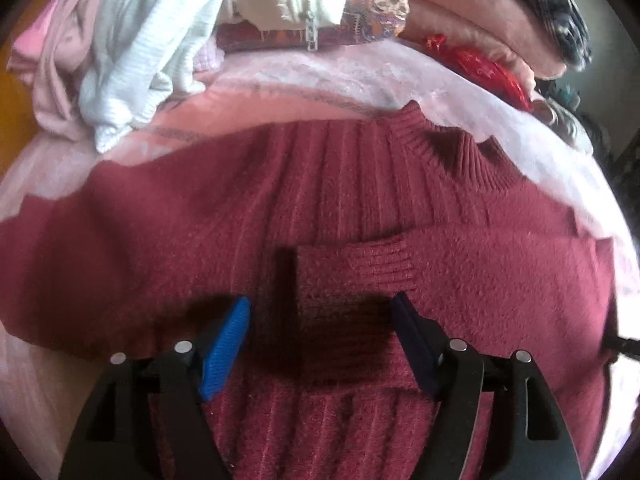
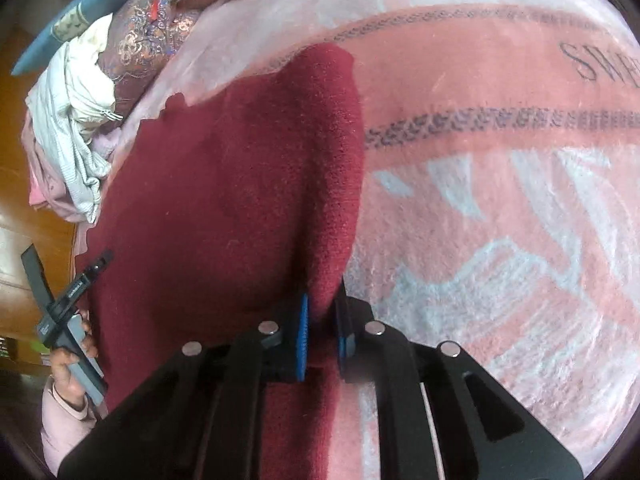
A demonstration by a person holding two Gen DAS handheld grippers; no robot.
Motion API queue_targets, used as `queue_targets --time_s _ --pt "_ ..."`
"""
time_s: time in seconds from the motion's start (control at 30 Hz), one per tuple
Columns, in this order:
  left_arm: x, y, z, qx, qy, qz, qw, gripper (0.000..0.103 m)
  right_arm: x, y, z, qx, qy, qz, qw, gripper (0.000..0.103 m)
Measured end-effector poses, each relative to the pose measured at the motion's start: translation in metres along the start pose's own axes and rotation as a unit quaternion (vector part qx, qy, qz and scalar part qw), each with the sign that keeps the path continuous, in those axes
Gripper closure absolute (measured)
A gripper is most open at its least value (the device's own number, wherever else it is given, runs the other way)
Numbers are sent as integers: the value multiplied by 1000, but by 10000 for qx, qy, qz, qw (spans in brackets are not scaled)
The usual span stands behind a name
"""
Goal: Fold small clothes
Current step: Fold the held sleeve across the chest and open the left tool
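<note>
Spread flat across a pink patterned blanket (image 2: 500, 208), the maroon knitted sweater (image 1: 360, 208) is seen with its ribbed collar (image 1: 460, 152) pointing away from the left wrist camera and one sleeve cuff (image 1: 376, 264) folded in over the chest. The left tool (image 1: 320, 320) is held above that folded sleeve with its jaws wide apart; nothing is gripped between them, and the cloth directly beneath is darkened by shadow, so contact cannot be judged. The right tool (image 2: 323, 332) is closed narrowly on a raised fold at the sweater's edge, the fabric being pinched between the blue pads (image 2: 303, 336). The sweater's lower part is hidden behind both tools' black frames.

A heap of pale clothes (image 1: 132, 52) is piled at the far side, beside a patterned cushion (image 1: 372, 4); individual garments in it are hard to separate. A red shiny object (image 1: 480, 68) is blurred and cannot be identified. In the right wrist view the person's left hand (image 2: 74, 356) is glimpsed at the frame edge, partly cut off. Dark lettering (image 2: 600, 64) on the blanket is cropped by the lens rim.
</note>
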State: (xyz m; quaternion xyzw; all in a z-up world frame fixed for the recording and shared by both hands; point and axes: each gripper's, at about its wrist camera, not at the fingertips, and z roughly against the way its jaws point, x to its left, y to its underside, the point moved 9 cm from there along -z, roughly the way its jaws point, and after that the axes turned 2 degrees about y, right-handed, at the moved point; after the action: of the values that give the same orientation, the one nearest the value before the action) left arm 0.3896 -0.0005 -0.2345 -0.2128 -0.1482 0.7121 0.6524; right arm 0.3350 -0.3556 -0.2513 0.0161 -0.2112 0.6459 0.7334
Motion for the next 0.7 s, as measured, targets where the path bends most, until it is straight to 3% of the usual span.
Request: queue_targets --time_s 0.1,0.27,0.37,0.43,0.6,0.7 --pt "6 -7 14 -71 214 287 9993 29 11 -3 18 -206 270 306 9990 74" --pt "15 -30 55 -603 554 707 9941 24 34 -12 44 -611 -44 534 9967 73" --pt "-11 -19 58 -390 889 511 9940 24 52 -14 41 -580 -298 606 9960 73" --pt "-25 -10 51 -180 968 341 9946 24 60 -13 28 -475 -193 699 9962 73" --pt "-37 15 13 256 712 80 9971 23 45 -1 -7 -42 185 583 9981 76" --pt "-38 17 4 179 486 -208 9984 21 43 -1 -15 -59 243 510 9984 78"
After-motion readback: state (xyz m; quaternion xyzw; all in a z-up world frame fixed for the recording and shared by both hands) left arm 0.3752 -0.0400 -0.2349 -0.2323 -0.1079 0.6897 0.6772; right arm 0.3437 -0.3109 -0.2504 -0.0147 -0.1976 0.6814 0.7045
